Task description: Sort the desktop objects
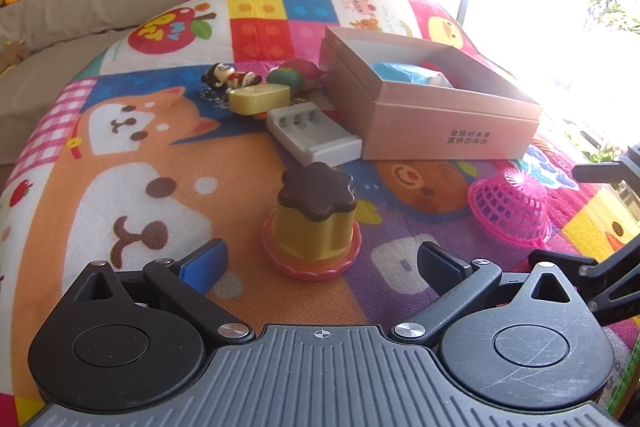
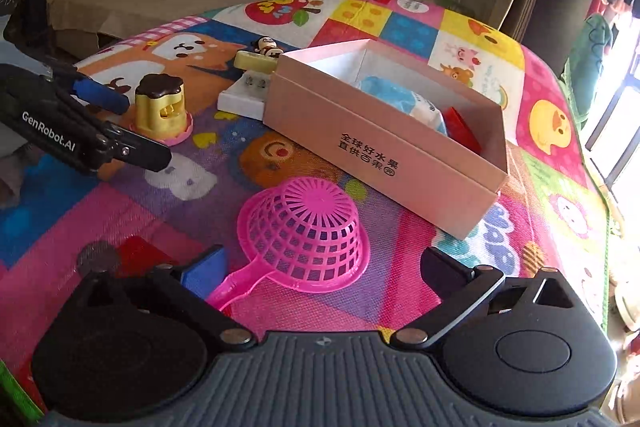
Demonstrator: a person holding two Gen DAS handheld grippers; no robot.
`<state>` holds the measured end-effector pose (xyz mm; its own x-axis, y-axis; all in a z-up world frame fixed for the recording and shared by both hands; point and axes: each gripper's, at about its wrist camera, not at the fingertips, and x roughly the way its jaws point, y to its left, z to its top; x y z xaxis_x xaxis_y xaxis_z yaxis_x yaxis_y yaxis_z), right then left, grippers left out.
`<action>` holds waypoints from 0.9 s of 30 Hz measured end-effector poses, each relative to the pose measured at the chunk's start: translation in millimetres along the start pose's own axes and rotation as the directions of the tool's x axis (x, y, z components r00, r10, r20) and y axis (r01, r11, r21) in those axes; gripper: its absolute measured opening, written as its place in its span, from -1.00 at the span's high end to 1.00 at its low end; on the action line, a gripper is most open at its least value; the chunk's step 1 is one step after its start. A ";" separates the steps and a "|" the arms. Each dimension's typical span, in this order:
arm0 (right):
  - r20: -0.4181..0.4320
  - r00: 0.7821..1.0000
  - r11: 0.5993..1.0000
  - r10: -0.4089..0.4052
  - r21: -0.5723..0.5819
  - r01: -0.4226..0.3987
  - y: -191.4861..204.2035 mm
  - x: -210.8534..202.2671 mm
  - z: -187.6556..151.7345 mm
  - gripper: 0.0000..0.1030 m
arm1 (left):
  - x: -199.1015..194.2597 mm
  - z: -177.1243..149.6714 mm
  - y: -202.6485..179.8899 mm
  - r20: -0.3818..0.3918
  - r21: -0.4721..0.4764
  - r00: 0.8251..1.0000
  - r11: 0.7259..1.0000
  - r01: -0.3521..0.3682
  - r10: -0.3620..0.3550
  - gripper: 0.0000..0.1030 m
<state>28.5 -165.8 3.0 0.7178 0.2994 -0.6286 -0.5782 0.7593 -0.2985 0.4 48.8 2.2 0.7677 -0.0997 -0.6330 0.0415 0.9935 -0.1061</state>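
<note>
Pudding toy (image 1: 314, 221) stands on mat (image 1: 120, 155); charger (image 1: 314, 137) behind it, touching box (image 1: 424, 107); strainer (image 1: 510, 207) upturned, right of toy.

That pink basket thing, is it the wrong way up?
Yes. The pink scoop basket lies upside down on the play mat, its flat bottom facing up and its open side on the mat, handle pointing toward the right gripper. It sits outside the cardboard box. Nothing looks broken or spilled.

left gripper (image 1: 322, 263) wide open, pudding toy (image 1: 314, 221) sitting right between its fingers, pink box (image 1: 424, 99) far right.
</note>
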 end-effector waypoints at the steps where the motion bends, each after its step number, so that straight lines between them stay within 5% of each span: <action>1: -0.005 1.000 1.000 -0.020 0.006 0.020 -3.3 0.0 -0.8 -1.00 | 0.1 0.0 0.1 -0.001 0.000 1.000 1.000 -0.001 0.001 -1.00; 8: -0.036 0.996 0.965 0.081 0.252 -0.069 -32.5 8.0 -3.2 -1.00 | 10.6 9.5 -3.9 -0.023 0.016 0.998 0.998 -0.052 0.053 -1.00; 11: -0.028 0.995 0.948 0.100 0.305 -0.087 -32.3 13.6 -0.7 -1.00 | 14.3 12.2 -9.3 -0.015 0.040 0.997 0.997 -0.069 0.070 -0.79; 13: -0.025 0.994 0.944 0.103 0.316 -0.090 -30.2 16.8 1.0 -0.99 | 14.2 12.4 -12.0 -0.009 0.056 0.997 0.996 -0.072 0.073 -0.62; 19: -0.019 0.993 0.946 0.116 0.307 -0.105 -24.9 20.0 2.9 -0.53 | 9.8 8.5 -17.0 0.009 0.091 0.997 0.993 -0.082 0.082 -0.28; 27: 0.017 0.993 0.956 0.120 0.269 -0.120 -25.2 -8.1 4.0 -0.53 | -11.9 1.7 -28.3 0.016 0.138 0.997 0.988 -0.072 0.071 -0.18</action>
<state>38.8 -185.0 18.5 0.6496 0.3984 -0.6476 -0.5347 0.8449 -0.0166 -8.8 22.0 14.0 0.7789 -0.0281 -0.6266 0.0736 0.9962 0.0468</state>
